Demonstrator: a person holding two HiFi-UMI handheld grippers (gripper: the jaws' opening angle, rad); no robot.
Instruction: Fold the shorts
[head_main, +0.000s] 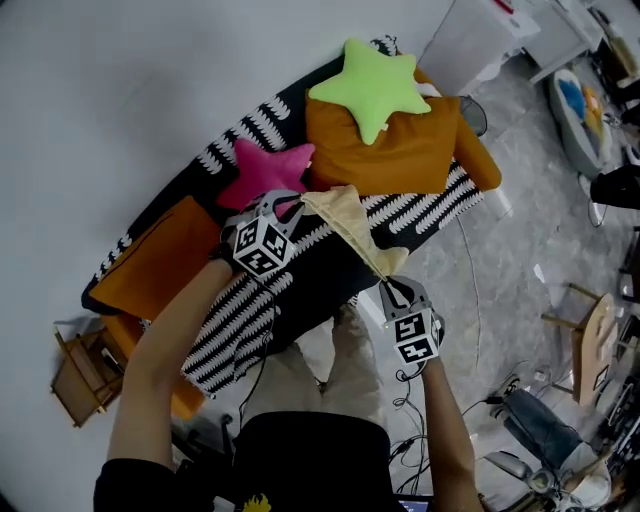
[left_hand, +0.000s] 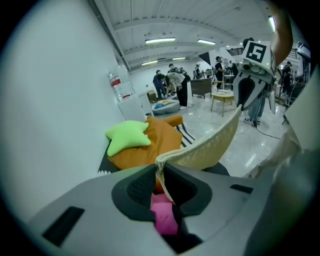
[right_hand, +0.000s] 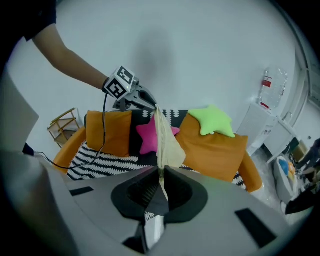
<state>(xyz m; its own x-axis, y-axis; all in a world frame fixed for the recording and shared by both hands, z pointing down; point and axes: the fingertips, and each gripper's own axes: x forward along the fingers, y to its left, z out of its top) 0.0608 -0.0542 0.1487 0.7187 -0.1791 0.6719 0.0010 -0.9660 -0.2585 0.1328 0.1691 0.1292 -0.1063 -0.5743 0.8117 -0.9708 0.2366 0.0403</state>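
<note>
Pale cream shorts (head_main: 345, 218) hang stretched in the air between my two grippers, above the front of a sofa. My left gripper (head_main: 290, 205) is shut on one end of the cloth. My right gripper (head_main: 388, 284), lower and nearer to me, is shut on the other end. In the left gripper view the shorts (left_hand: 210, 142) run from my left gripper (left_hand: 161, 169) up to the right gripper (left_hand: 244, 97). In the right gripper view the shorts (right_hand: 165, 137) rise as a narrow band from my right gripper (right_hand: 161, 172) to the left gripper (right_hand: 149, 104).
The sofa has a black-and-white patterned cover (head_main: 250, 320). On it lie a big orange cushion (head_main: 385, 150) with a green star pillow (head_main: 372, 85), a pink star pillow (head_main: 268, 170) and another orange cushion (head_main: 155, 260). A wooden rack (head_main: 85, 370) stands left; a white cabinet (head_main: 480, 35) is behind.
</note>
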